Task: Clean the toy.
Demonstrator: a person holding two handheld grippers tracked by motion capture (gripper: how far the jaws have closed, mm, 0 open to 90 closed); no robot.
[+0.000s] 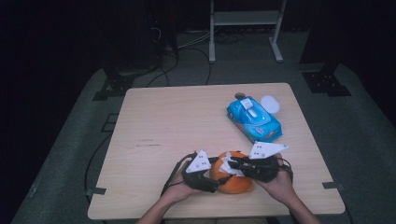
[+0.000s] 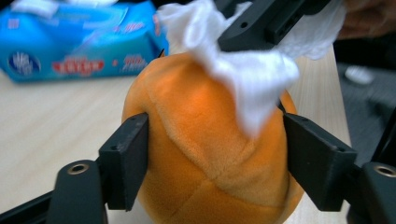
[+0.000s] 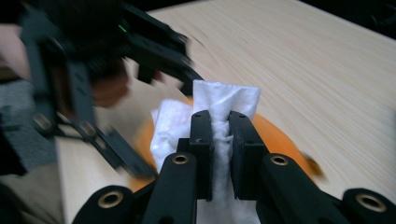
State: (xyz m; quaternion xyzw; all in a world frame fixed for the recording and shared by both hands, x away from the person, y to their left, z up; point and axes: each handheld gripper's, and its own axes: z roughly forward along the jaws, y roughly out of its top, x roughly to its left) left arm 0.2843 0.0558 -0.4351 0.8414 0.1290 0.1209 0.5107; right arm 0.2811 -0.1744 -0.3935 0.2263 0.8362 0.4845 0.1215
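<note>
Worktop [image 1: 163, 121] carries the orange plush fruit [image 2: 201, 154] at its near edge, clamped by my left claw [image 2: 215, 158]. Right claw [image 3: 219, 154] pinches a white wipe [image 3: 224, 105] on its top: wiping step, I judge. Next needs a steady clamp.

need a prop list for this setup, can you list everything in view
plush orange: 1, orange, near table edge, between the left gripper's jaws
wipe: 1, white, on the orange, pinched by the right gripper
wipes pack: 1, blue, table's far right
lid: 1, white, round, beside the pack
table: 1, light wood
rack: 1, white, on the floor behind
left gripper: 1, black, clamps the orange
right gripper: 1, black, shut on the wipe
</note>
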